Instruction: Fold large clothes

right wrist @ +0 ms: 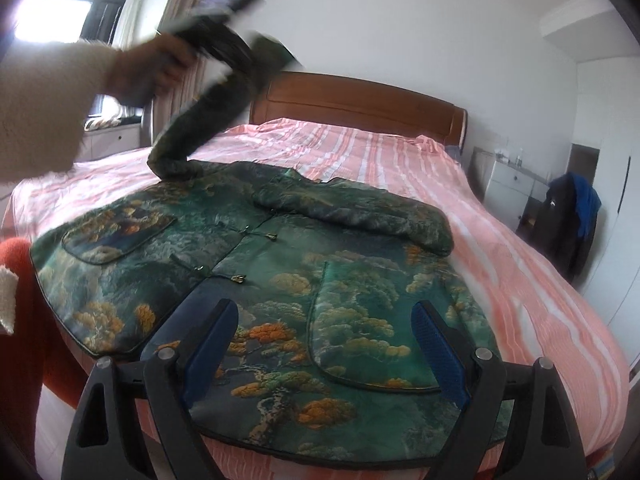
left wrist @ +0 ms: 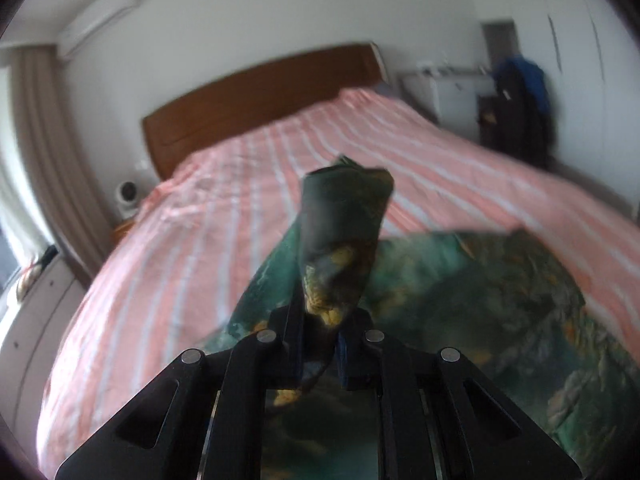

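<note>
The left gripper point(left wrist: 318, 344) is clamped on a sleeve point(left wrist: 340, 232) of the green jacket point(right wrist: 256, 280), lifting it up ahead of its fingers (the view is blurred). The right gripper point(right wrist: 324, 344) hovers with jaws spread wide and nothing between them, just above the jacket's front, which lies flat on the pink striped bed point(right wrist: 520, 264)

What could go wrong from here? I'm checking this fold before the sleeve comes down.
1. The left hand-held gripper pinches only the end of the lifted sleeve; it may slip free.
2. The other sleeve already lies across the jacket; stacking both could bunch.
3. The right hand-held gripper hovers open, so nothing pins the jacket.
</note>
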The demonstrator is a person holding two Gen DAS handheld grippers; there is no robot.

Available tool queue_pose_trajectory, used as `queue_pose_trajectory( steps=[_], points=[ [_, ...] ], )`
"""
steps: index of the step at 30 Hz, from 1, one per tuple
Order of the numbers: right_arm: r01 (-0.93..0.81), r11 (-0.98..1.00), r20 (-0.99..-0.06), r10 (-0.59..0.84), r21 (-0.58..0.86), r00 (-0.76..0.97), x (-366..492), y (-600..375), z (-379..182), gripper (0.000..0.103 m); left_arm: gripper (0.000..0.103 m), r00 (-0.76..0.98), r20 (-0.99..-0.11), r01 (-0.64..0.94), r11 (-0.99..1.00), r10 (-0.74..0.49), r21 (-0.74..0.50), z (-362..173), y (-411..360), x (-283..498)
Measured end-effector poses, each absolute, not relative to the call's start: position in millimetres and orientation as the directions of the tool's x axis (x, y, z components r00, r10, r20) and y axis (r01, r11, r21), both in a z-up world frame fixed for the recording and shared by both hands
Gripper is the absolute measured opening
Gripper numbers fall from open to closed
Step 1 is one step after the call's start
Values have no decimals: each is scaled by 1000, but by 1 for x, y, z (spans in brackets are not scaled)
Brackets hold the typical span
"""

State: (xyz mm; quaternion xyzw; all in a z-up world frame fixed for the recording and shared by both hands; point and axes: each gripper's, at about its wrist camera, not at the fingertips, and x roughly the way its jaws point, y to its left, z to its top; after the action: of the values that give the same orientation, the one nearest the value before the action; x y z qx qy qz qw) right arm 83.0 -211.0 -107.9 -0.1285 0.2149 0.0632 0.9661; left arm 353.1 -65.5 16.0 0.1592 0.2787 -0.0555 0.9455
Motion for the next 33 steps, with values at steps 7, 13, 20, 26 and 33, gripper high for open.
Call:
queue_pose_trajectory(
  steps=[7, 13, 20, 26, 33],
  points=[
    [-148, 975, -423, 65, -166, 904, 82, -227, -102, 88, 74, 771, -633, 350, 783, 71, 515, -115, -148, 321],
    [-123, 986, -414, 67, -110, 908, 83, -240, -98, 88, 90, 736, -676, 454, 762, -29, 462, -98, -129, 281],
    [-118, 989, -441, 70, -84, 895, 91, -245, -102, 88, 97, 732, -679, 257, 946, -57, 197, -35, -72, 330],
    [-125, 988, -438, 71, -96, 896, 88, -242, -102, 88, 98, 714, -701, 159, 977, -12, 145, -46, -72, 383],
    [-128, 988, -456, 74, -88, 887, 92, -245, -105, 88, 98, 549, -836, 164, 979, 9, 118, -117, -87, 414]
  ],
)
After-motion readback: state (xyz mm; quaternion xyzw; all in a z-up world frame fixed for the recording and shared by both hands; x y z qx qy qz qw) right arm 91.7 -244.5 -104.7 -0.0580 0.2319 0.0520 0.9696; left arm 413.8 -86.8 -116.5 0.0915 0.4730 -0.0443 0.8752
